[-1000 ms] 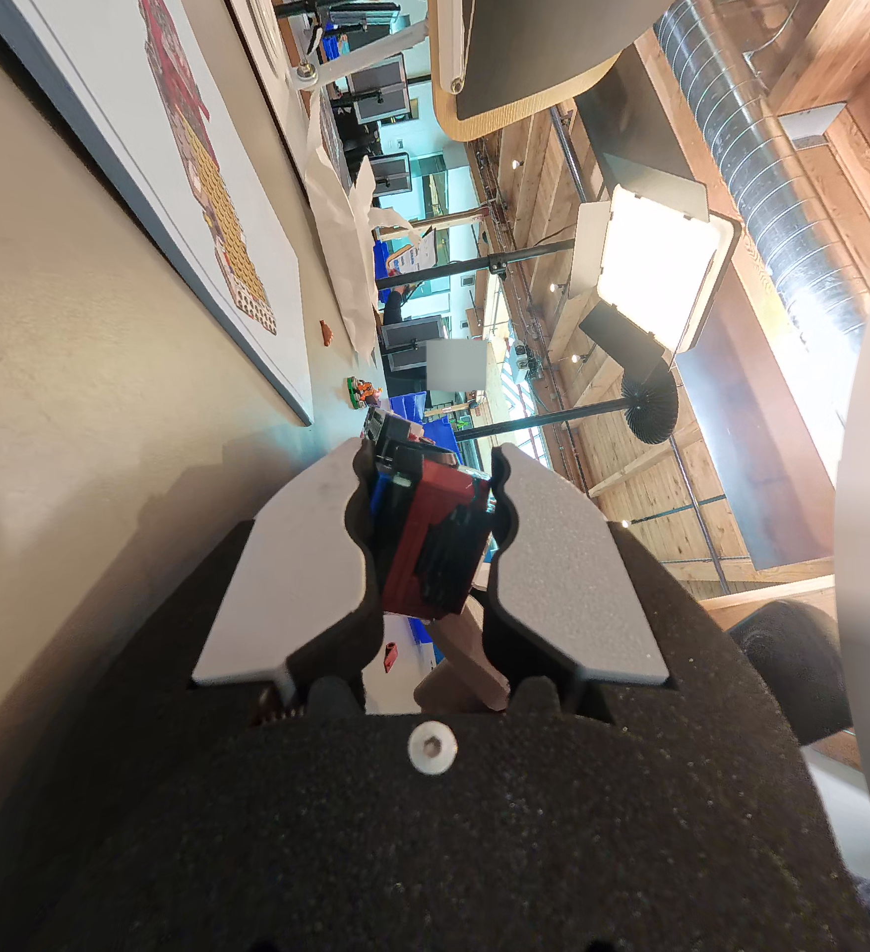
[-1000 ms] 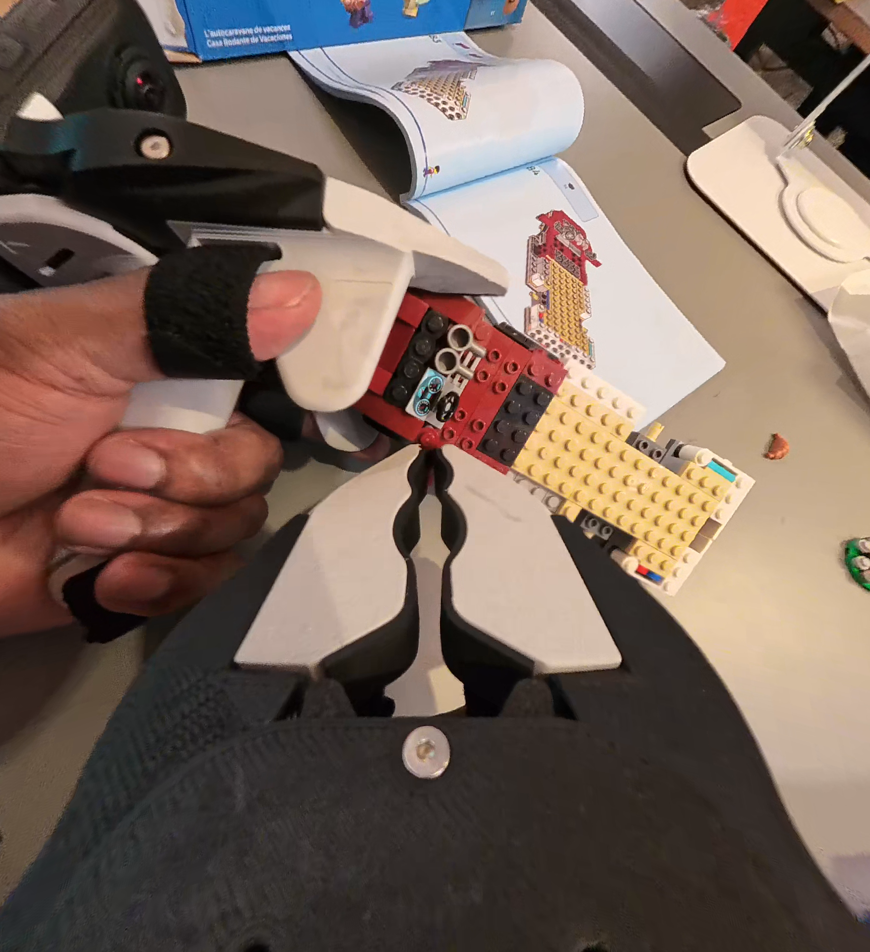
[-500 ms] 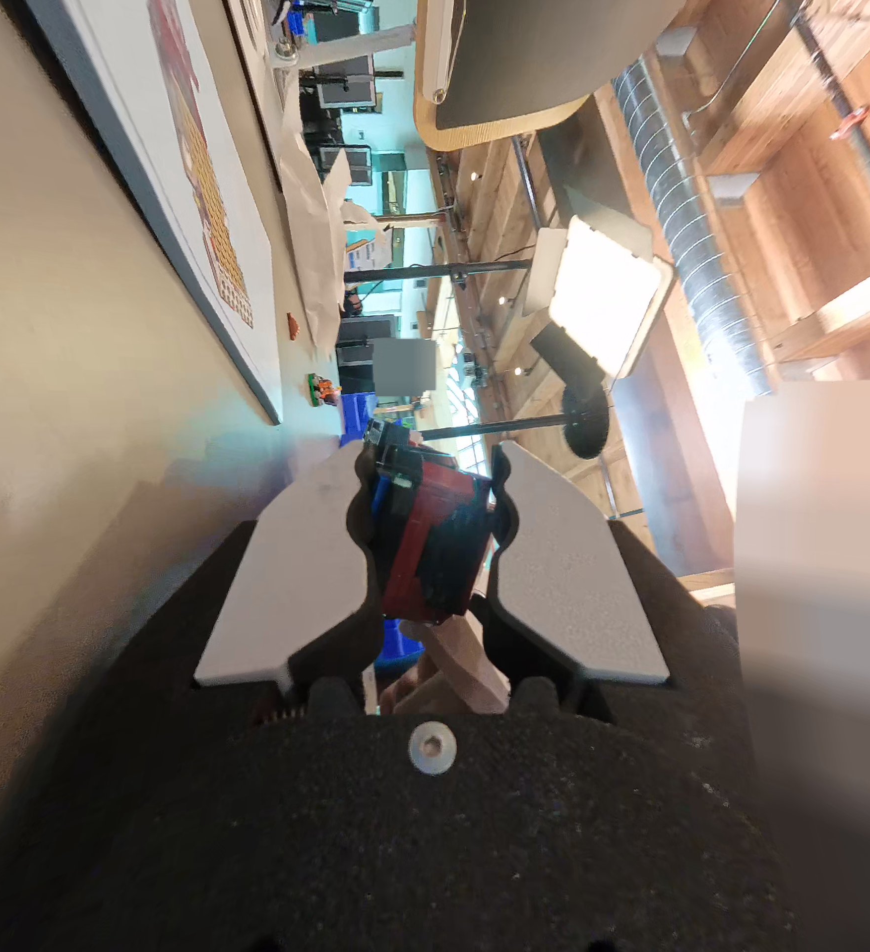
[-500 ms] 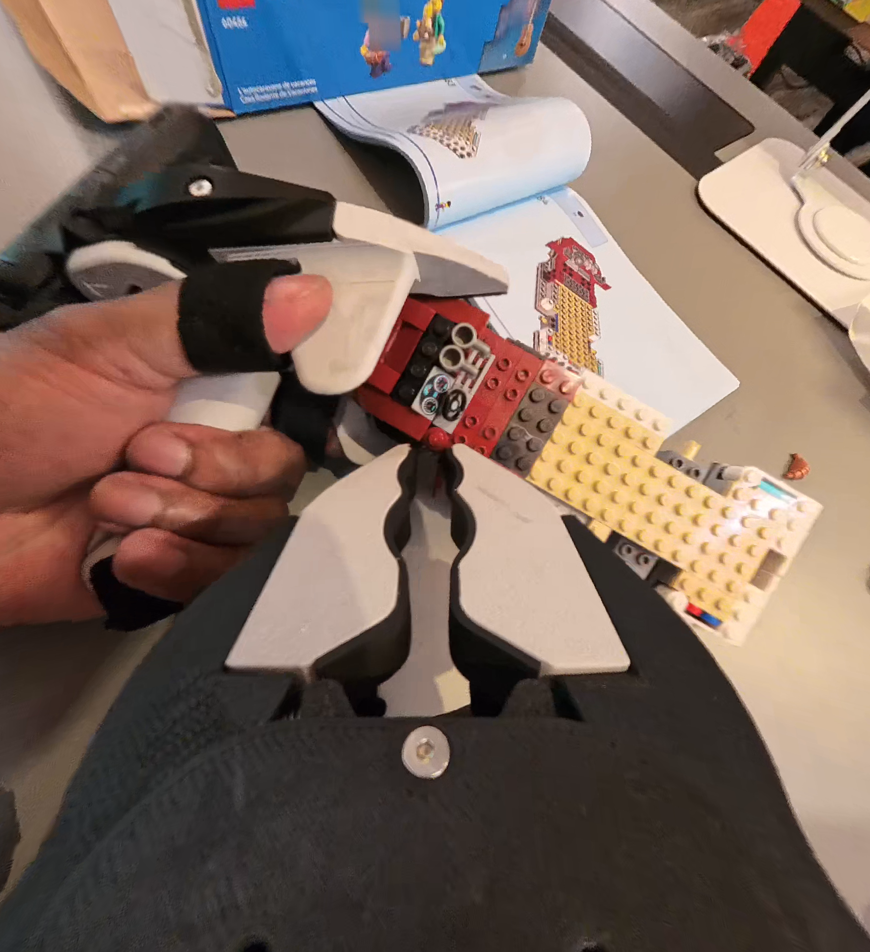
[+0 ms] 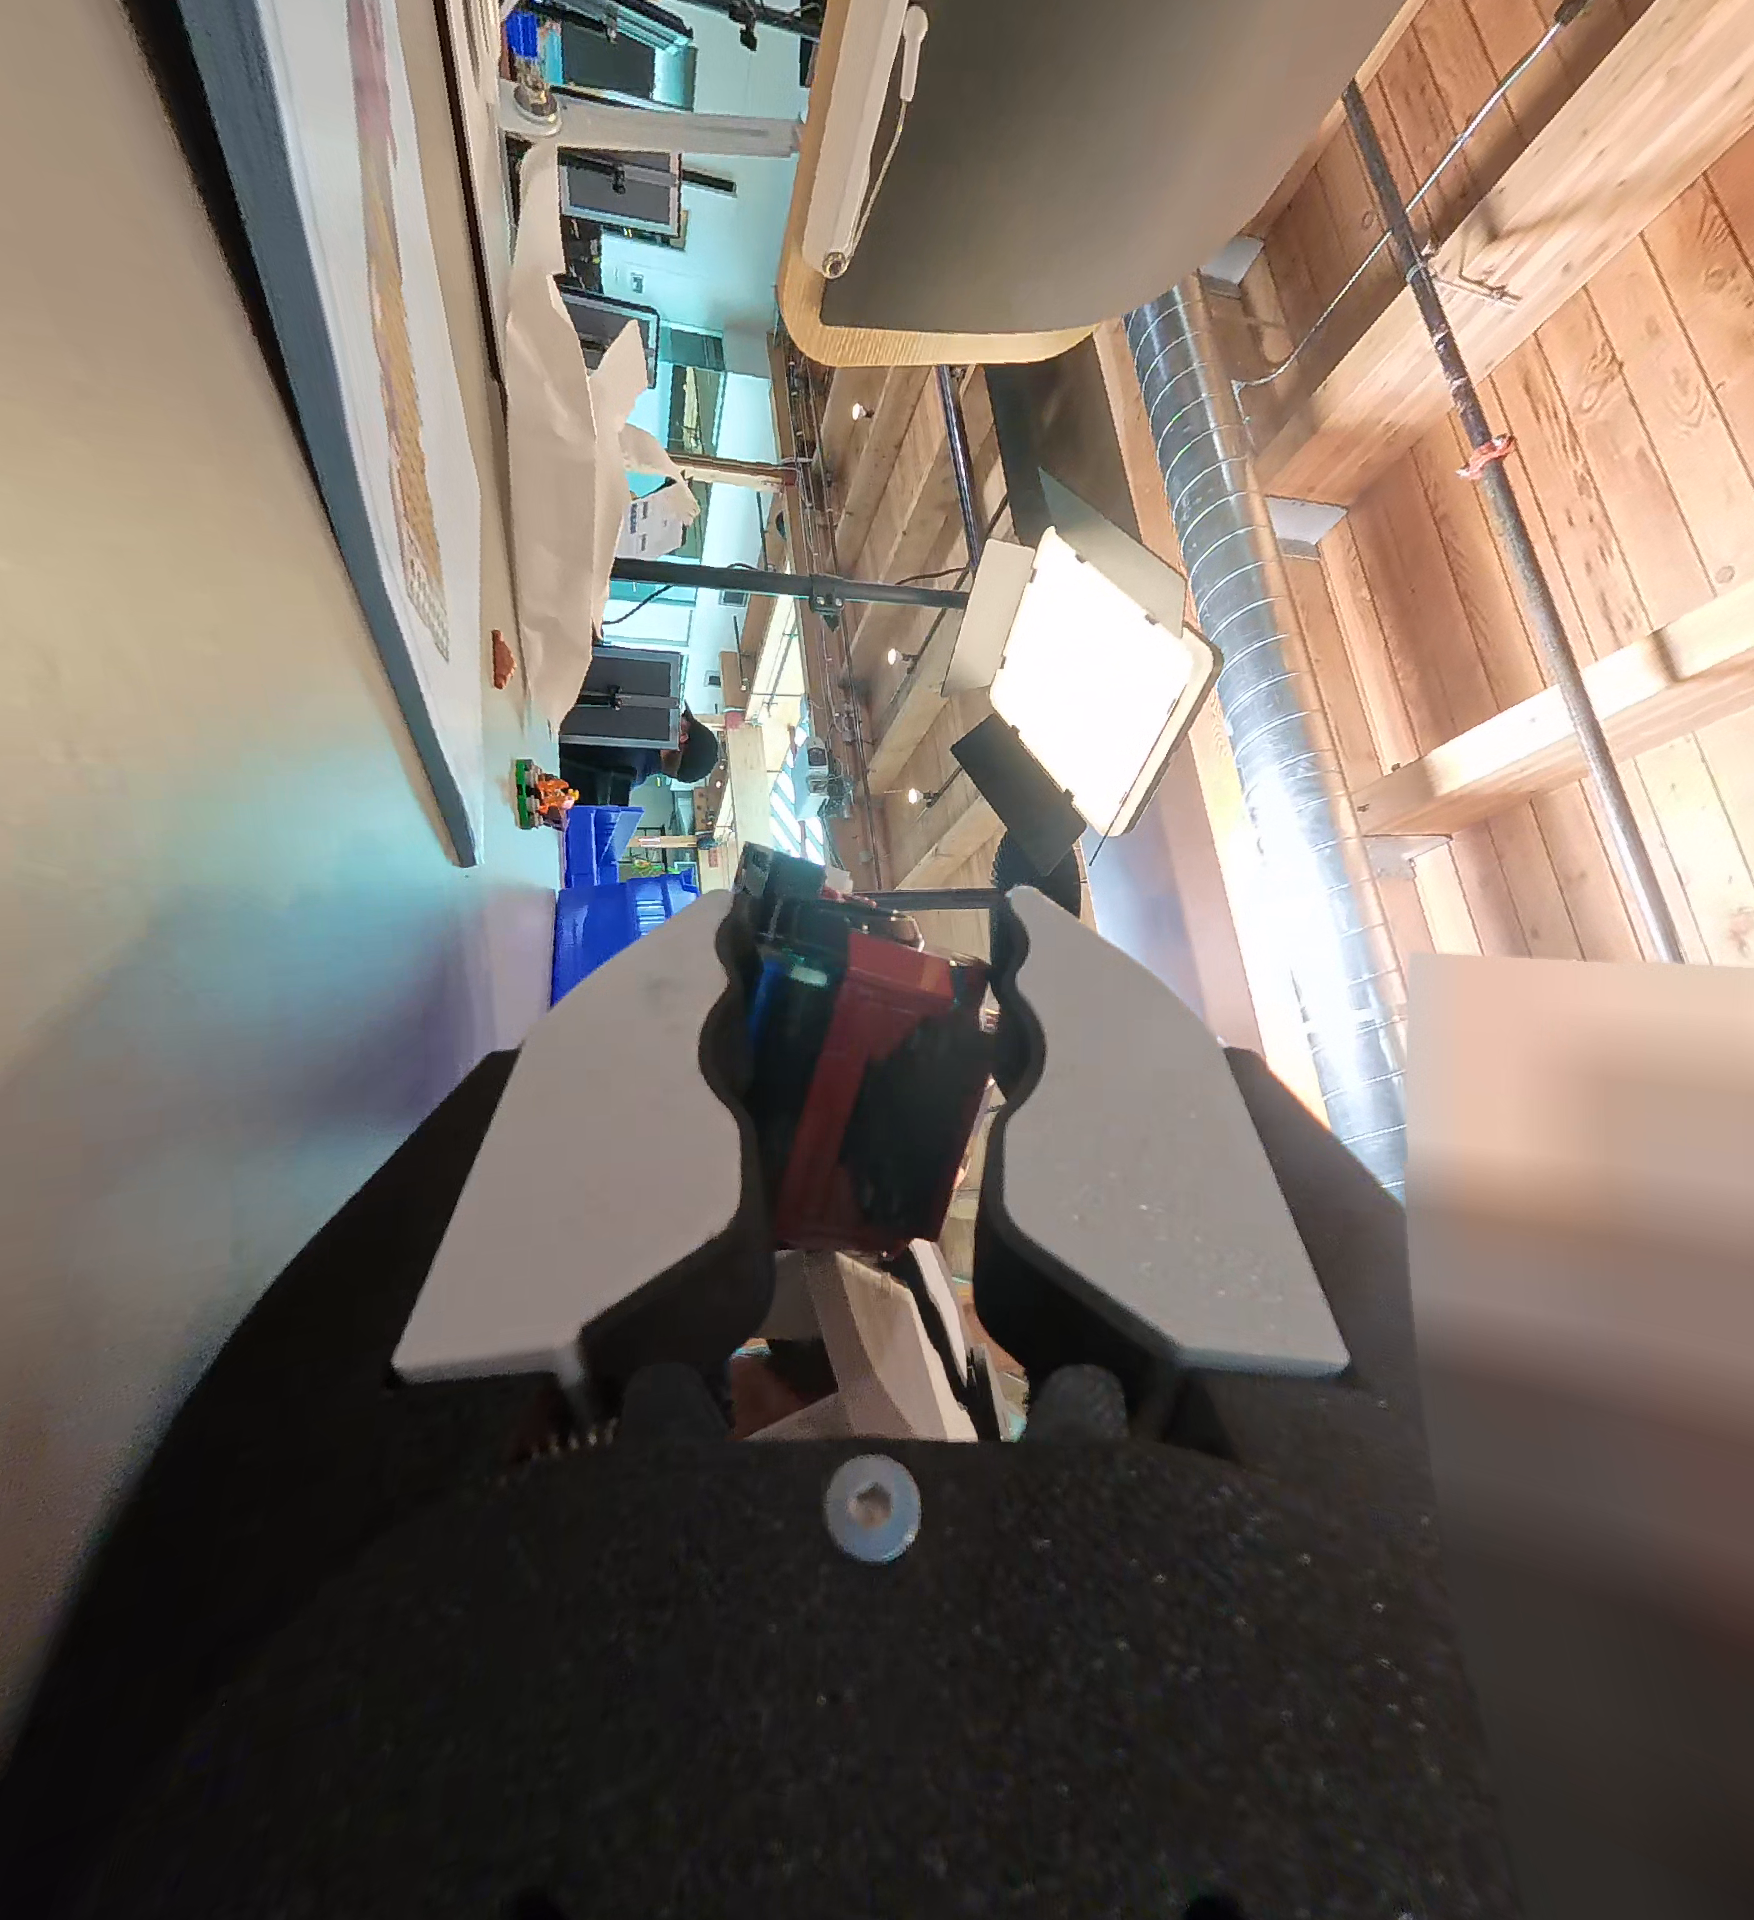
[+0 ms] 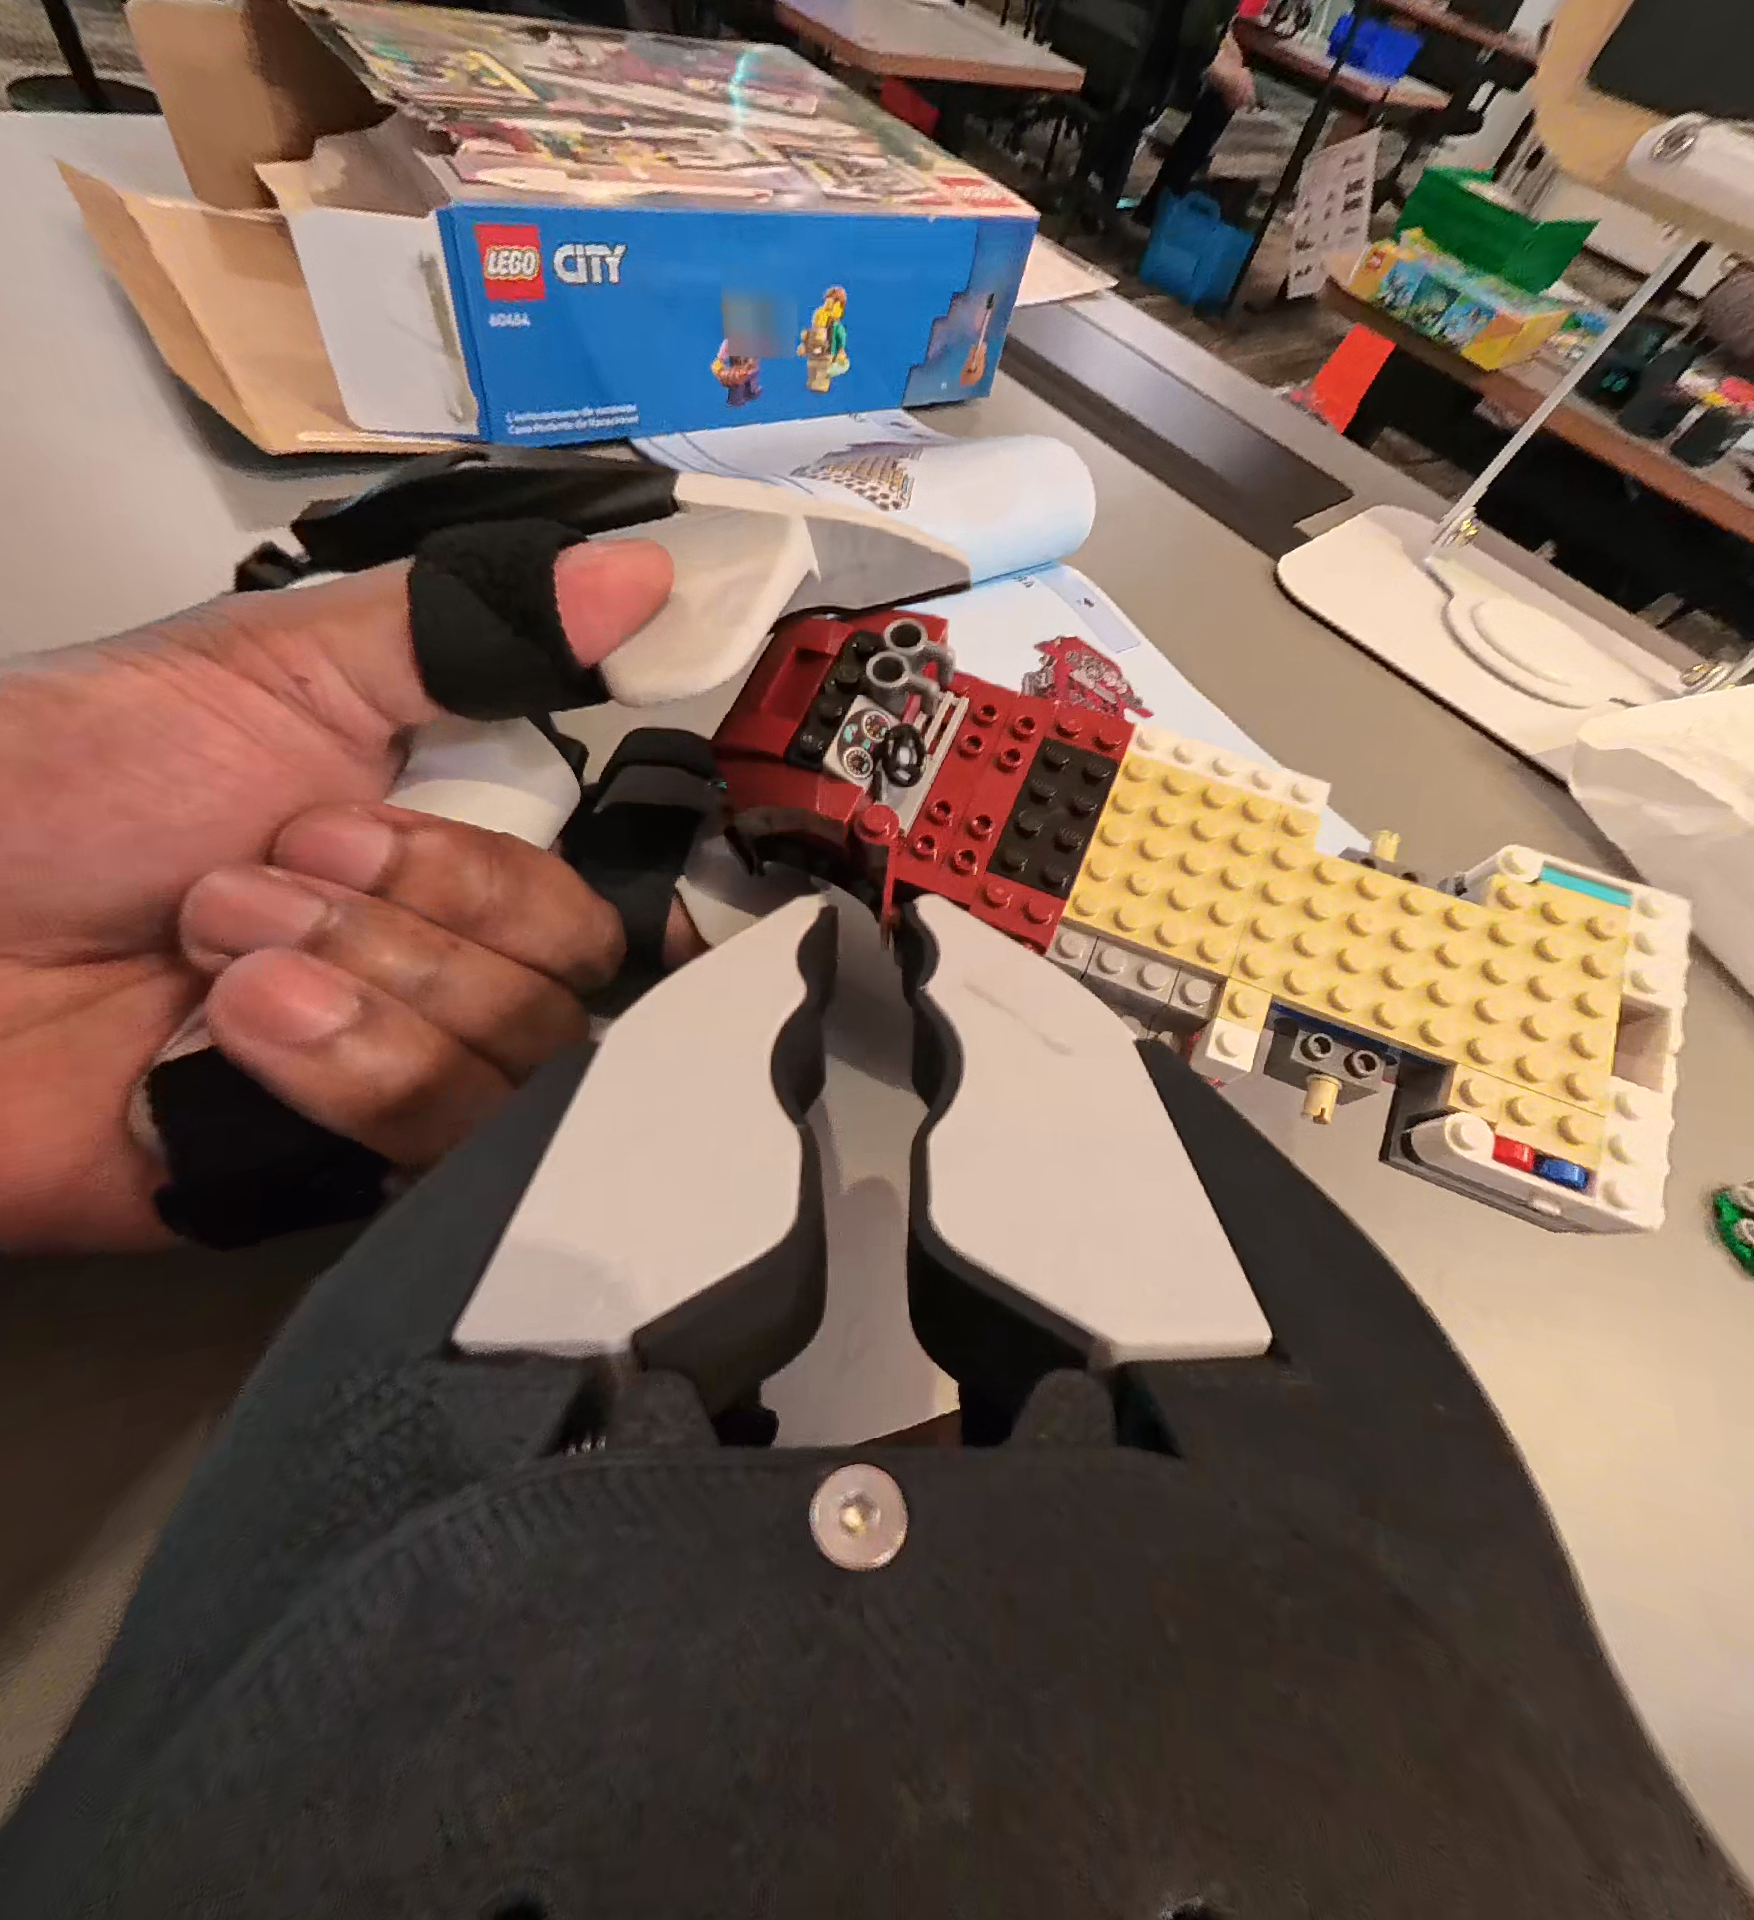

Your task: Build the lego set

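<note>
Fingers [image 6: 738, 582] of the left gripper [image 5: 862, 935] pinch the brick vehicle's red cab [image 6: 852, 727]; right fingers [image 6: 1018, 1039] slightly parted beside it.

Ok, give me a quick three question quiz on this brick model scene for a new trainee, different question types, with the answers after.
1. True or false: the left gripper is clamped on the dark red cab end of the brick model.
2. Which colour is the model's long studded deck? A tan, B green, C purple.
3. Fill in: the opened blue box lies on the table behind the ____ booklet.

Key: 1 true. 2 A. 3 instruction.
</note>
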`<state>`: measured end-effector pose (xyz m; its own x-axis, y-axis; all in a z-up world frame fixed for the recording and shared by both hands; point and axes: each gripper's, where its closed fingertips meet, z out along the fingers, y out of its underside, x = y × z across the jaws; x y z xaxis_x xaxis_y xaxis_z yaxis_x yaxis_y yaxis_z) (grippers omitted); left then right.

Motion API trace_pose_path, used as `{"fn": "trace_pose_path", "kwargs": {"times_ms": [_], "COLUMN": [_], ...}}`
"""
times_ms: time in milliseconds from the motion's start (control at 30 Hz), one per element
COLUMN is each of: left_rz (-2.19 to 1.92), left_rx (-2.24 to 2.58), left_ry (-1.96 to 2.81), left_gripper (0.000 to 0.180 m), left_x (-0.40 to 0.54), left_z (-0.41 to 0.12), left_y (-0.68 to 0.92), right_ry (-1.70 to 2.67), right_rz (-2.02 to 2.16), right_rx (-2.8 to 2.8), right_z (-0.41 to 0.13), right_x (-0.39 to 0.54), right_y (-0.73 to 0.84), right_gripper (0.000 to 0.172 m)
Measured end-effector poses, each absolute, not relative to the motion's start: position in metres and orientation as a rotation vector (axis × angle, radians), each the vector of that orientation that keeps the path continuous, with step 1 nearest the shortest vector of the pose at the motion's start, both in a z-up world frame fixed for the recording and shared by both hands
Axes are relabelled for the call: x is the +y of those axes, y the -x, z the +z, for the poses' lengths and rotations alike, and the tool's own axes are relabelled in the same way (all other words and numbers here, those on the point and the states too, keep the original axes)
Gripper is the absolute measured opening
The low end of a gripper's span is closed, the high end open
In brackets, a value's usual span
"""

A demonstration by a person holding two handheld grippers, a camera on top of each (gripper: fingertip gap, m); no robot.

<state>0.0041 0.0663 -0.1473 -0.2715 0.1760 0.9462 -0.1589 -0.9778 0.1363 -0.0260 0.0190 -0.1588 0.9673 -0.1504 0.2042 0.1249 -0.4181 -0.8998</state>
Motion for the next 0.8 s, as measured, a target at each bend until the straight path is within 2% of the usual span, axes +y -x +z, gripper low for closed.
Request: {"fn": "trace_pose_path", "kwargs": {"times_ms": [200,467,800], "left_rz": [2.364,2.390,2.407], "left_rx": [0.044,0.080,0.076], "left_ry": [-1.750,-1.747,-1.748], "left_gripper": [0.043,0.043,0.043], "left_x": [0.0671,0.0685,0.0661], "left_z": [-0.1466,-0.1456,-0.1451], "left_y": [-0.0038,-0.0022,-0.0020], "right_ry": [1.949,1.926,1.890], "right_rz": [-0.355,-0.378,-0.416], "right_rx": [0.053,0.075,0.047], "right_z": [-0.1574,-0.1567,-0.1561], "right_x": [0.0193,0.0200,0.0229], "right_y": [0.0216,0.0220,0.0235], "right_gripper": [0.004,0.003,0.013]}}
